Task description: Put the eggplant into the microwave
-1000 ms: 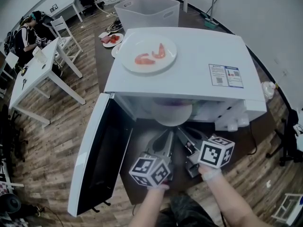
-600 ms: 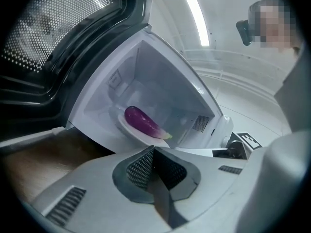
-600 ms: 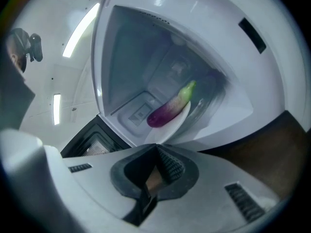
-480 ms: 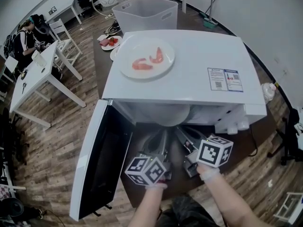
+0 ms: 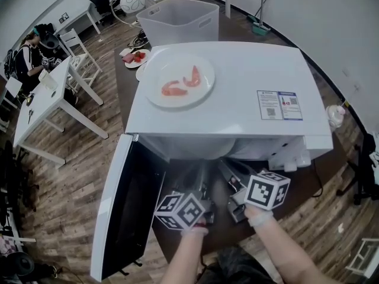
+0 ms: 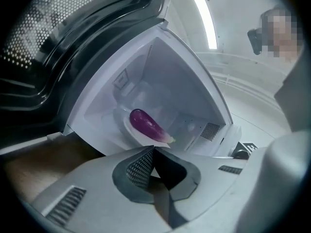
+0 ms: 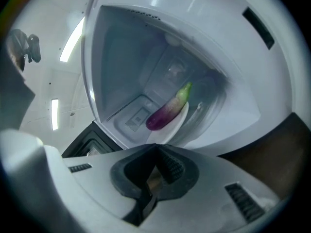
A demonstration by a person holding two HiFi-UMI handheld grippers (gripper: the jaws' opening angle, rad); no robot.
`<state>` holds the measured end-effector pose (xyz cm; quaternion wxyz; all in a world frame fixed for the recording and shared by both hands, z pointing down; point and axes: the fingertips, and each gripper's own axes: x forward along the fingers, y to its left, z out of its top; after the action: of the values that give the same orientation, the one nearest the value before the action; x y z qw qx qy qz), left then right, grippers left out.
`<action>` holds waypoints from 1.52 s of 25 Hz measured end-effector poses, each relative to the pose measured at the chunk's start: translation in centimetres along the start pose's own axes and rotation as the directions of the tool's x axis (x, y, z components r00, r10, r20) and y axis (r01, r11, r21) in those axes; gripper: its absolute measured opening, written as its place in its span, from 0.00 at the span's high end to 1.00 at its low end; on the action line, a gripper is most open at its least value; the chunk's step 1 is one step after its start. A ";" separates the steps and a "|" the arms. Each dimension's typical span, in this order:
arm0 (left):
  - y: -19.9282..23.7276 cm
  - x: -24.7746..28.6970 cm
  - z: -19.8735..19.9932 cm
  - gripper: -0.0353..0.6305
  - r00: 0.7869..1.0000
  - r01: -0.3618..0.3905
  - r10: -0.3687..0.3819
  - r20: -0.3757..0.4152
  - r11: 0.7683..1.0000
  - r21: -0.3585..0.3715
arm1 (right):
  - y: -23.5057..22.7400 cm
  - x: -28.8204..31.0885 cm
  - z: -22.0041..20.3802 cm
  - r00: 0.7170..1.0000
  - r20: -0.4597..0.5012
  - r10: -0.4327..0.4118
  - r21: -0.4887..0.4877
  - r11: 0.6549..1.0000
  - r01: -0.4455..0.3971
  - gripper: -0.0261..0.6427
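Left gripper [image 6: 153, 148] and right gripper [image 7: 155, 147], jaws pressed together and empty, have backed off; eggplant [image 6: 146, 124] rests inside microwave [image 5: 237, 96].

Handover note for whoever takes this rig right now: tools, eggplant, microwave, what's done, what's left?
Left tool: shut, empty, in front of the microwave opening.
Right tool: shut, empty, beside the left one.
Eggplant: lying on the white plate inside the microwave.
Door: swung wide open.
Done: the eggplant is in.
Left: nothing of the placing; probably back both tools away and close the door.
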<state>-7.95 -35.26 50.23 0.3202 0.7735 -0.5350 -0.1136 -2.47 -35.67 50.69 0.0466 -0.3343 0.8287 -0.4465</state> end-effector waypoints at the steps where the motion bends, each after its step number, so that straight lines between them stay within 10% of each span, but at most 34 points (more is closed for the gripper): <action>1: 0.0 0.1 0.0 0.94 1.000 0.000 0.000 0.000 1.000 0.000 | 0.0 0.1 0.1 1.000 0.005 0.004 0.002 1.000 -0.004 0.96; 15: 0.2 1.8 0.7 0.94 1.000 0.006 -0.006 -0.006 1.000 -0.010 | -0.2 0.2 2.0 0.995 0.073 -0.072 -0.069 0.995 0.077 0.96; 26: 0.5 2.6 1.5 0.94 1.000 -0.001 0.001 -0.015 1.000 0.011 | -0.1 0.8 3.6 0.975 0.115 -0.188 -0.341 0.915 0.216 0.96; 38: -0.1 4.1 2.4 0.94 1.000 0.012 -0.011 -0.019 0.999 0.032 | -0.3 2.0 4.4 0.973 0.095 -0.211 -0.386 0.893 0.231 0.96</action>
<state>-7.48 -39.83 49.03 0.3120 0.7828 -0.5292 -0.0994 -2.16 -40.10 48.72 -0.0518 -0.4398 0.8568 -0.2641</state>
